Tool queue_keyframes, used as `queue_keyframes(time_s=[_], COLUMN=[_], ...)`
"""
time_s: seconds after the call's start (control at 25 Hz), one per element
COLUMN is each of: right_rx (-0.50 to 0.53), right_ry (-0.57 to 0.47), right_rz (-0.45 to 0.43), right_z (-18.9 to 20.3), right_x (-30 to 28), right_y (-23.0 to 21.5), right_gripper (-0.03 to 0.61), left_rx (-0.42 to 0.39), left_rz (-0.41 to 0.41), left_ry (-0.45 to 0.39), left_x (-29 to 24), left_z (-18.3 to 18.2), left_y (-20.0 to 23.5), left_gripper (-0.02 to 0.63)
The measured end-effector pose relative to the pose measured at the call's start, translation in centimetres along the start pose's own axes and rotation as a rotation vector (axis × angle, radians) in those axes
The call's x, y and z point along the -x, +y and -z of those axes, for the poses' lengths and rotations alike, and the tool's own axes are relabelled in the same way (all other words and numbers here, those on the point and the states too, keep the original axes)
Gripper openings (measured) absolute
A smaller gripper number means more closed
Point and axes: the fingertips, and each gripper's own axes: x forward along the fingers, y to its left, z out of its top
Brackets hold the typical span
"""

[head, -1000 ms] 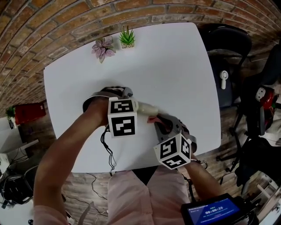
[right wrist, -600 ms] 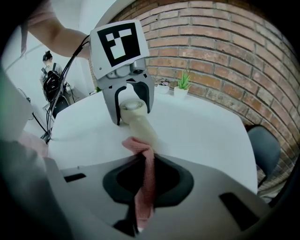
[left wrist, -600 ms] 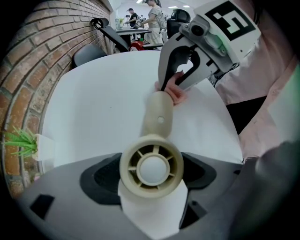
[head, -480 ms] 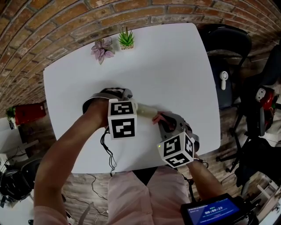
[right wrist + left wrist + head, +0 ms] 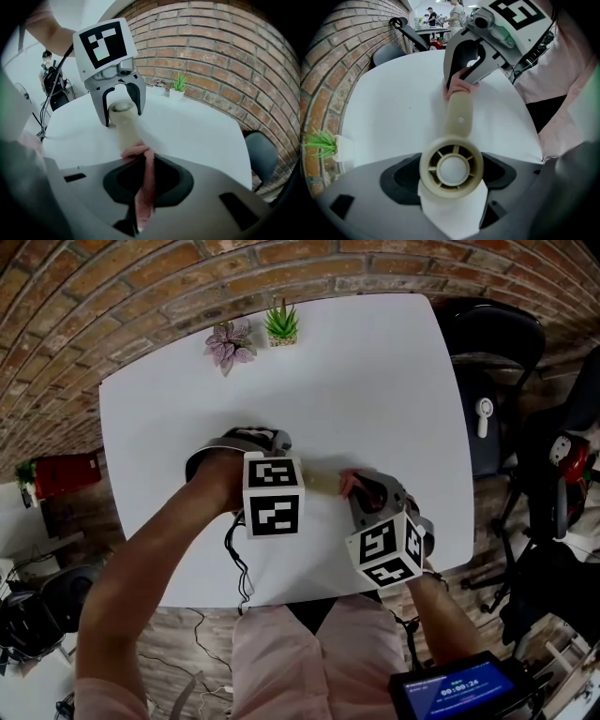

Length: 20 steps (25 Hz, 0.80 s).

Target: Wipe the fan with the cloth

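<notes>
Fan [image 5: 458,117] gripped by left tool [image 5: 122,117]; right tool [image 5: 460,83] pinches cloth [image 5: 145,183].

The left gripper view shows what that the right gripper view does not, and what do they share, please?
Only the left gripper view shows the fan's vaned round face between the left tongs, and the right gripper head-on. Only the right gripper view shows the pink cloth running back between the right tongs, and the left gripper head-on. Both show the cloth at the end of the fan's handle, the white table and the green potted plant.
</notes>
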Motion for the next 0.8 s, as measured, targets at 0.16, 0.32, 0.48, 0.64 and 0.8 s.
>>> queue_keyframes(time_s=[0.16, 0.32, 0.48, 0.64, 0.8], right_rx=[0.024, 0.047, 0.053, 0.066, 0.04], right_ry=[-0.004, -0.023, -0.074, -0.108, -0.148], right_rz=[0.001, 0.0, -0.013, -0.009, 0.009], right_z=[-0.6, -1.5, -2.7, -3.6, -4.8], right_x=[-0.3, -0.6, -1.1, -0.9, 0.1], right_y=[-0.6, -1.2, -1.9, -2.8, -3.6], right_gripper=[0.034, 0.034, 0.034, 0.034, 0.034], left_rx=[-0.002, -0.005, -0.002, 0.003, -0.021], left_rz=[-0.001, -0.001, -0.003, -0.011, -0.034], left_ry=[0.002, 0.003, 0.006, -0.001, -0.018], left_x=[-0.1, -0.1, -0.1, -0.1, 0.1], left_z=[0.1, 0.1, 0.0, 0.0, -0.1], left_y=[0.0, 0.0, 0.0, -0.1, -0.1], left_gripper=[0.38, 0.38, 0.38, 0.38, 0.38])
